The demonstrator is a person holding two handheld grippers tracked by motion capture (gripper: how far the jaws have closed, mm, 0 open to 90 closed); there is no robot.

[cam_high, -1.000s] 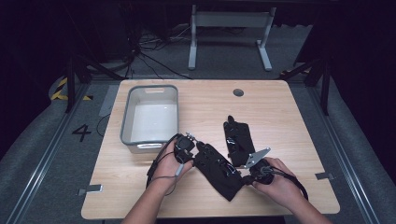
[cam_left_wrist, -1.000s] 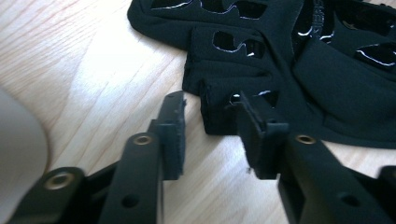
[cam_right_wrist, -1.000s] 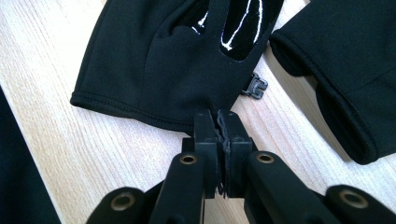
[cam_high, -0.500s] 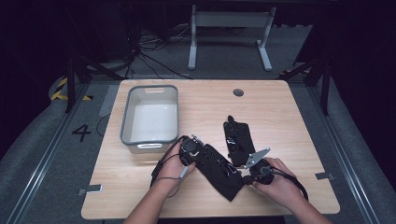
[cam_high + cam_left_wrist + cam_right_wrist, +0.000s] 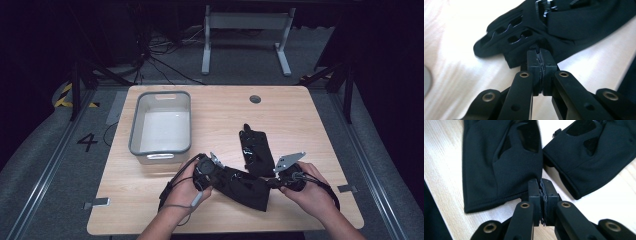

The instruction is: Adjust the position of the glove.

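A grey bin (image 5: pixel 160 127) is sitting on the wooden table (image 5: pixel 310 120), and nothing is showing inside it. Two black gloves are lying to the right of the bin: the near glove (image 5: pixel 243 186) is stretching between the two grippers, and the far glove (image 5: pixel 255 148) is resting just beyond it, touching or nearly so. The left gripper (image 5: pixel 212 172) is clamping shut on the near glove's fingertip end, beside the bin's front corner. The right gripper (image 5: pixel 274 183) is pinching closed on a thin edge, probably the near glove's cuff. Both hands are partly covering the grippers.
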